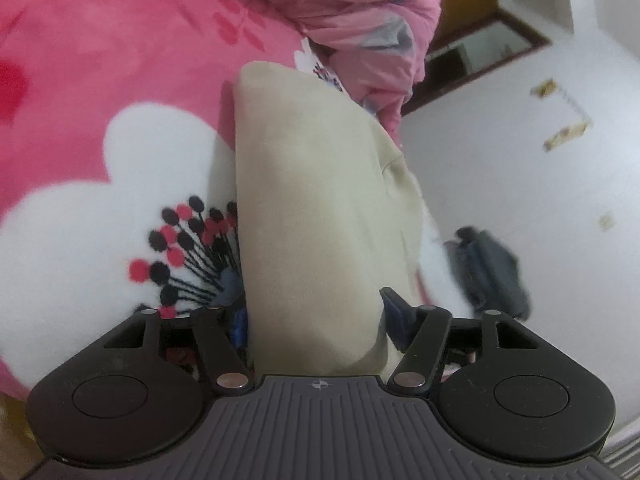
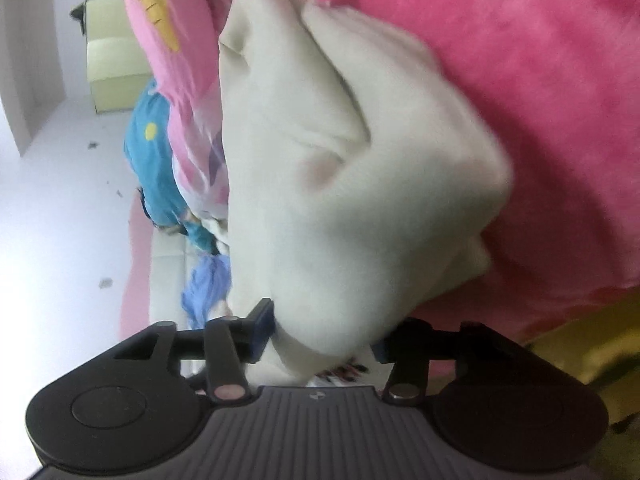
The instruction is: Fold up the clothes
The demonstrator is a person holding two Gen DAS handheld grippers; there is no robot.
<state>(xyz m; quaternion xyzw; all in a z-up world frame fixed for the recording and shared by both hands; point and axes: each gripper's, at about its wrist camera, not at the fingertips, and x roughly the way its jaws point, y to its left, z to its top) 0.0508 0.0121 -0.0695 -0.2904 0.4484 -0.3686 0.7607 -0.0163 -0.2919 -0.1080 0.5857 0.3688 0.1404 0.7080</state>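
A cream garment stands up from between the fingers of my left gripper, which is shut on its lower edge. It hangs as a long folded panel over the pink blanket with a white flower print. In the right wrist view the same cream garment bunches in thick folds, and my right gripper is shut on another part of it. Each gripper's blue pads press against the fabric. The edges held inside the jaws are hidden.
A crumpled pink quilt with a carrot print lies beyond the garment. Near it sit a blue garment and a light blue cloth. A dark garment lies on the white floor. A pale yellow cabinet stands further off.
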